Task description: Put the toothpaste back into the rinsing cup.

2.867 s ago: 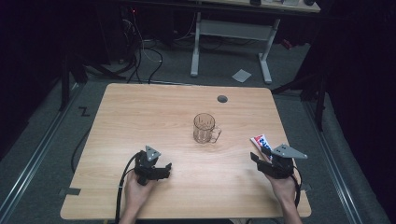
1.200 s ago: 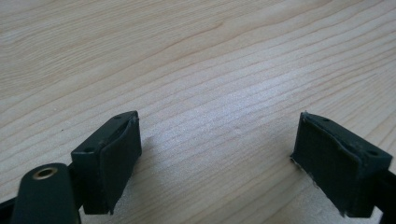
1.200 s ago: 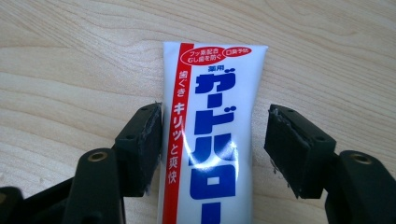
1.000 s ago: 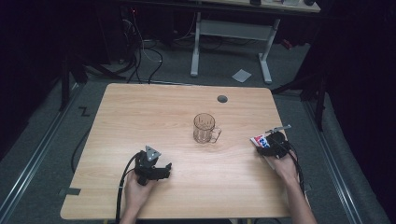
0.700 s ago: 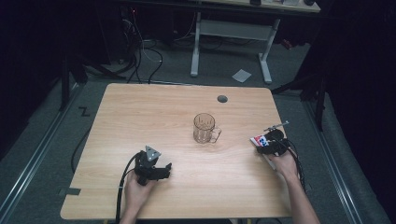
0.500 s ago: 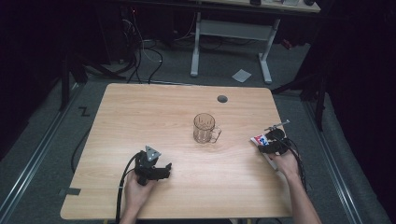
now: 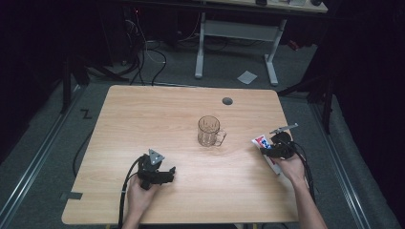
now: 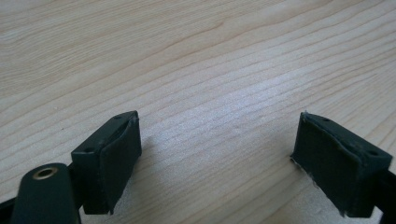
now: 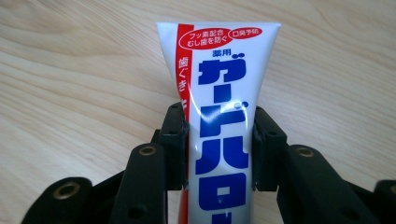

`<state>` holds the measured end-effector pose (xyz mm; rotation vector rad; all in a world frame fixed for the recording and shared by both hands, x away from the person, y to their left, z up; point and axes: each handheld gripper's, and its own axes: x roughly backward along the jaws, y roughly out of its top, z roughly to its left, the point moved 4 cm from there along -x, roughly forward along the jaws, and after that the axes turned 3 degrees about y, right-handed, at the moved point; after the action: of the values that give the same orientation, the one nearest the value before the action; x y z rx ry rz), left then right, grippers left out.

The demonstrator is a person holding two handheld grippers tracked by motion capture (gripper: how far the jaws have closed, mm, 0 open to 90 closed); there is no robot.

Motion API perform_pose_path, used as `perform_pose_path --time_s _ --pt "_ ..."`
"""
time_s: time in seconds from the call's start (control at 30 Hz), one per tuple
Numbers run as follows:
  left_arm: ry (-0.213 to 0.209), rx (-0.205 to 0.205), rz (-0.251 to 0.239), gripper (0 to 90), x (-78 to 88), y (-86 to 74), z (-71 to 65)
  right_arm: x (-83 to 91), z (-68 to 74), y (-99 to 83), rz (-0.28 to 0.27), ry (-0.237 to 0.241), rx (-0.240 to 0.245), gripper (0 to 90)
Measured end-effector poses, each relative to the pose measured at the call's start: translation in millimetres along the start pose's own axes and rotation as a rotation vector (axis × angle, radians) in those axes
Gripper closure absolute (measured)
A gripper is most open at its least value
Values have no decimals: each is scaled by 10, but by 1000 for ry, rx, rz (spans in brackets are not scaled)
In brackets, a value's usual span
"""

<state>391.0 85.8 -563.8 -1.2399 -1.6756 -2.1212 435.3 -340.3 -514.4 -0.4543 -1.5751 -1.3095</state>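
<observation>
A white toothpaste tube (image 9: 219,74) with blue and red print lies flat on the wooden table (image 7: 143,119) near its right edge, also seen as the tube (image 7: 261,141) in the high view. My right gripper (image 9: 218,128) has just been closing its jaws, and the pads now press the tube's two sides. From above, the right gripper (image 7: 268,149) sits over the tube's near half. My left gripper (image 8: 217,154) rests open on bare wood with nothing between its fingers. The high view puts the left gripper (image 7: 167,174) at the front left. A clear glass mug (image 7: 209,131) stands upright mid-table.
A round cable hole (image 7: 227,101) sits in the tabletop toward the far edge. Behind the table stand a white desk frame (image 7: 236,33), cables on the floor (image 7: 148,52) and a paper scrap (image 7: 247,77). Each gripper trails a black cable off the front edge.
The right hand has moved from the front right corner up to the tube, and its jaws have closed on it. The left gripper and the mug have stayed put.
</observation>
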Motion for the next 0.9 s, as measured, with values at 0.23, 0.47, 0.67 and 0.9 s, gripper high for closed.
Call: perform_pose_path --time_s 0.23,0.47,0.67,0.9 --pt "0 0 0 154 0 0 0 66 129 71 -60 51 39 642" --pt "-2 1 0 156 1 0 2 96 217 97 -105 76 59 642" --pt "-2 1 0 156 1 0 2 154 274 133 -156 108 69 640" --pt "-2 1 0 157 0 1 2 206 375 165 -185 132 86 638"
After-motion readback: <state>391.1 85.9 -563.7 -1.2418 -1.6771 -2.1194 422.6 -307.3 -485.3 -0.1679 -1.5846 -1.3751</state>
